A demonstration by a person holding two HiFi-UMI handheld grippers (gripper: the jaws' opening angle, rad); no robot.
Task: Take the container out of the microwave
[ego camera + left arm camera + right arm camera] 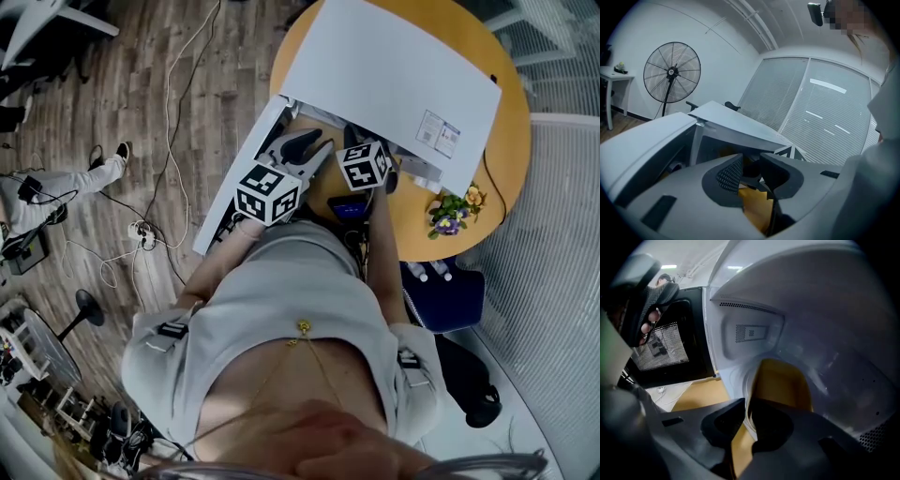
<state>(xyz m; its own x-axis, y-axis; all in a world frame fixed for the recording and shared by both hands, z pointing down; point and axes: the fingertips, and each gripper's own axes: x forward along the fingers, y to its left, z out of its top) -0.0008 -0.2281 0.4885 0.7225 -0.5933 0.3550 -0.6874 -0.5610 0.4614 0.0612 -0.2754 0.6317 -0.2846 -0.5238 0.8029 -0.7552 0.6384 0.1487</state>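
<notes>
The white microwave (pixel 394 70) stands on a round wooden table (pixel 511 150) with its door (pixel 239 178) swung open to the left. In the right gripper view, a yellowish container (pixel 780 380) with a thin pale rim sits inside the white cavity. My right gripper (pixel 747 416) reaches into the cavity, its jaws closed narrowly on that rim. In the head view only its marker cube (pixel 364 164) shows at the opening. My left gripper (pixel 751 173) is open with nothing between its pads, and it hovers beside the open door (pixel 665 343).
A small bunch of flowers (pixel 452 211) lies on the table to the right of the microwave. Cables and a power strip (pixel 141 234) trail over the wooden floor at the left. A standing fan (pixel 671 72) is by the far wall.
</notes>
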